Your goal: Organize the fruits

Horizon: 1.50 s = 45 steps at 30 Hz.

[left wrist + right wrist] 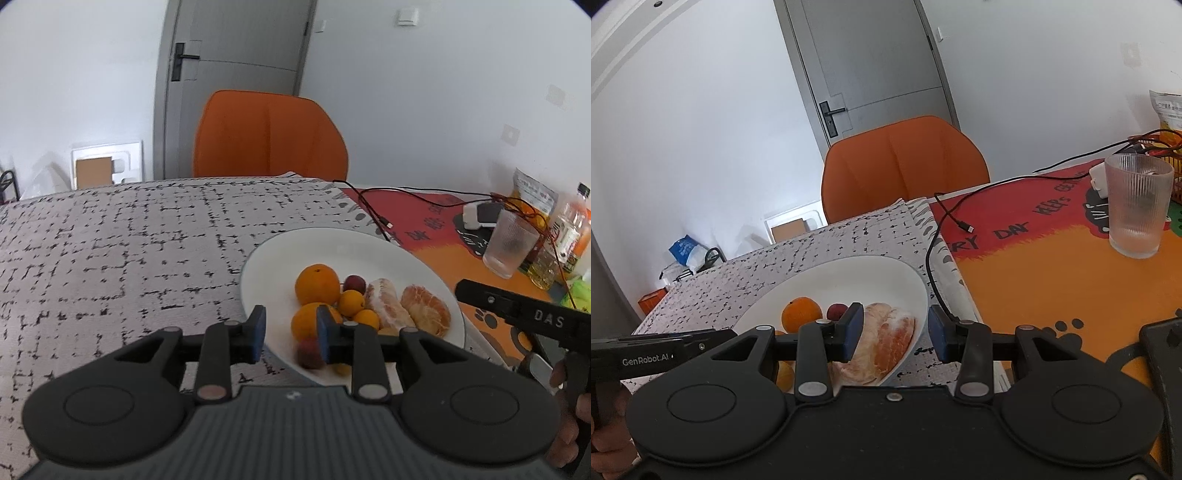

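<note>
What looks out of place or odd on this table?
A loose black charging cable trails off the red-and-orange printed mat and runs beside the white plate's rim. Peeled citrus pieces lie bare among the whole oranges. Nothing is spilled.

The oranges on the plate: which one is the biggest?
The round orange at the back left of the white plate, beside the dark red fruit; the small oranges in front are clearly smaller.

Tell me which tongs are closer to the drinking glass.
Right. The right tongs sit at the plate's glass-side rim; the left tongs hover over the plate's far side from the glass.
</note>
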Available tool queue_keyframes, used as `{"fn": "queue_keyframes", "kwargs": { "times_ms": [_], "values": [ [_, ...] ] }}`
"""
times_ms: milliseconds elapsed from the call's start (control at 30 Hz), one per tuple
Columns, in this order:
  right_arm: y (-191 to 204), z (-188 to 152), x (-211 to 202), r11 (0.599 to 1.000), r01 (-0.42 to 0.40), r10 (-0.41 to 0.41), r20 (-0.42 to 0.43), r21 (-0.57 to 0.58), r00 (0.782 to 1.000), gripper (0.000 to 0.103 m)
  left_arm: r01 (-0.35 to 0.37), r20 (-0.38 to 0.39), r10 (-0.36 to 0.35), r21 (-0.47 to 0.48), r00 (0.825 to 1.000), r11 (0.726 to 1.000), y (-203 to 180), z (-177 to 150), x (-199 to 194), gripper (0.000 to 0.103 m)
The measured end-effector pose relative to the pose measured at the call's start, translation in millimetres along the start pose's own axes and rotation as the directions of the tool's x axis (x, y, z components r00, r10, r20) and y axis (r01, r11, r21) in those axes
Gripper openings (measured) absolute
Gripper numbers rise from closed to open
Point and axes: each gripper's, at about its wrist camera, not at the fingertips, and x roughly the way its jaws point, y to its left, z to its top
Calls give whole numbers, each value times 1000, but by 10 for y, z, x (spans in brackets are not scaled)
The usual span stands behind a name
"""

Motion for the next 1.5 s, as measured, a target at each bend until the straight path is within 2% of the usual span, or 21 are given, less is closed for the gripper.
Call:
{"fn": "queue_keyframes", "kwargs": {
  "times_ms": [267,433,567,700,733,867,1000,1133,1500],
  "values": [
    [144,-37,-32,999,-35,35,-6,-13,999,41,-52,17,53,-24,998,998,168,-20,-205,41],
    [283,-81,-55,998,-56,55,-13,-24,998,51,-80,40,81,-28,996,996,263,-38,-380,53],
    [388,-109,-103,997,-74,74,-17,-30,997,56,-108,50,110,-39,993,993,322,-60,-495,66],
    [464,-124,-185,996,-81,80,-16,-36,997,65,-149,69,151,-37,986,988,364,-89,-634,82],
    [469,-124,-198,996,-83,82,-15,-35,997,70,-154,72,156,-37,985,987,373,-97,-666,83],
    [547,-146,-312,995,-86,86,-10,-41,996,78,-166,64,168,-39,984,985,420,-126,-801,89],
    [653,-185,-441,994,-96,96,-4,-57,995,93,-173,58,173,-15,983,985,433,-172,-952,94],
    [771,-219,-553,992,-110,110,-6,-67,994,102,-172,63,173,-19,983,985,468,-231,-1128,98],
    [1105,-345,-807,984,-110,109,-15,-138,994,103,-203,89,207,-44,974,978,657,-383,-1610,102]
  ]
}}
